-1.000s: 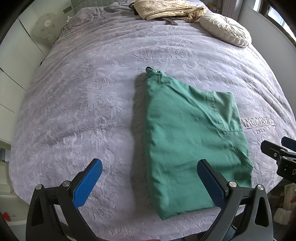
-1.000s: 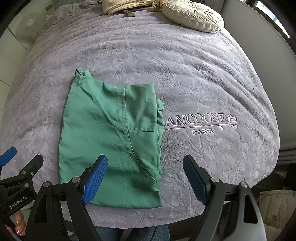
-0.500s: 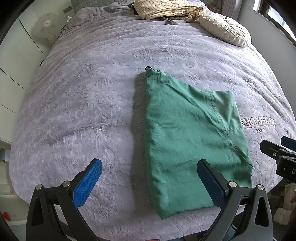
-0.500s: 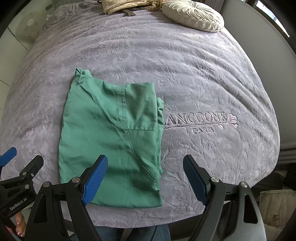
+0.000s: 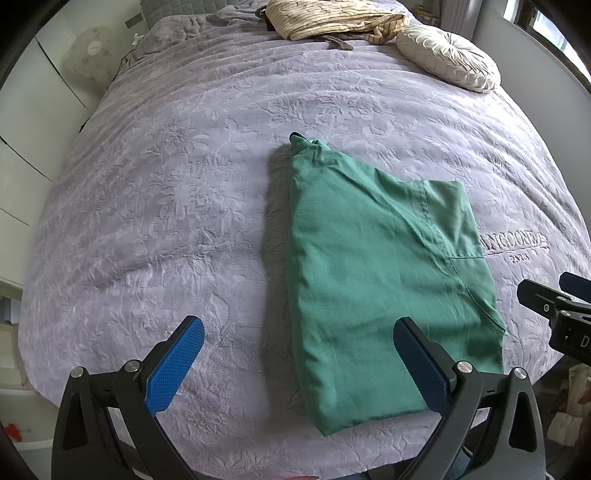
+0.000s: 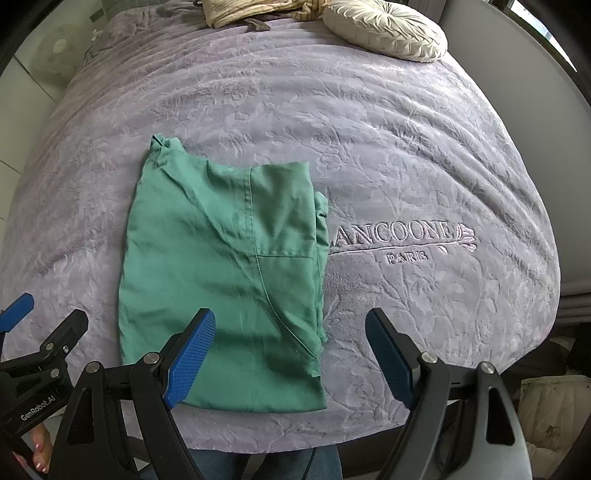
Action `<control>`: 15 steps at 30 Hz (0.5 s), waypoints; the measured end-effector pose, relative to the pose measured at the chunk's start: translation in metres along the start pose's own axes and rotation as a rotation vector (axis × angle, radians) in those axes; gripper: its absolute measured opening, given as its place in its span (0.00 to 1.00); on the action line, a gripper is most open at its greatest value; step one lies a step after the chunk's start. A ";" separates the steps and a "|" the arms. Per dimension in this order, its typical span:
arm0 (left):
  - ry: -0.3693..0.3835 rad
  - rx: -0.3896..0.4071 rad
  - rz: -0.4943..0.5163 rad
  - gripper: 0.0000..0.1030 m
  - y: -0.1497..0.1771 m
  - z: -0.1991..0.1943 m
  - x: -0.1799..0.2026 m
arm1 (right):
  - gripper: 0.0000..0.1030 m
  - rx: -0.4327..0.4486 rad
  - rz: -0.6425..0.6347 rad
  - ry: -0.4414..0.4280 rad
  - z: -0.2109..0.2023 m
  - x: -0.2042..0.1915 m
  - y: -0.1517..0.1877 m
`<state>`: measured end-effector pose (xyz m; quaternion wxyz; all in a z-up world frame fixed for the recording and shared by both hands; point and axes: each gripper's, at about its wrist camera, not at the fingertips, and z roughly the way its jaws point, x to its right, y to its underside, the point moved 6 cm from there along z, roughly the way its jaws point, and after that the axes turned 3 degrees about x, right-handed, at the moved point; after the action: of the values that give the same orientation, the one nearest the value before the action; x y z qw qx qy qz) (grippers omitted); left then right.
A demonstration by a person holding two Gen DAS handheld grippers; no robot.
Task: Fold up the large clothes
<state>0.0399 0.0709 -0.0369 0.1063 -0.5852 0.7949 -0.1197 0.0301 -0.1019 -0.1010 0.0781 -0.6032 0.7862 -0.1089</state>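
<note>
While both claws gape empty, only the right wrist view shows the green garment's (image 6: 221,273) layered right edge.

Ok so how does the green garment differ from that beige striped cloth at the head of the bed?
The green garment is plain, folded into a flat block near the foot of the bed; the beige striped cloth is patterned, bunched in a loose heap at the far end. The green one lies alone; the striped one sits beside a round cushion. Both rest on the purple bedspread.
</note>
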 end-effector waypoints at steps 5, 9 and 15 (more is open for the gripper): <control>-0.003 -0.002 -0.003 1.00 0.001 0.001 -0.003 | 0.83 0.000 -0.002 0.001 0.000 0.000 -0.001; -0.008 -0.005 -0.007 1.00 0.001 0.002 -0.006 | 0.83 -0.001 -0.003 0.000 0.000 0.001 0.000; -0.009 -0.007 -0.007 1.00 0.001 0.001 -0.004 | 0.83 -0.006 -0.004 -0.002 0.001 -0.003 0.002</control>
<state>0.0404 0.0748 -0.0384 0.1073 -0.5889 0.7928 -0.1147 0.0291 -0.0987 -0.1025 0.0768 -0.6050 0.7854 -0.1062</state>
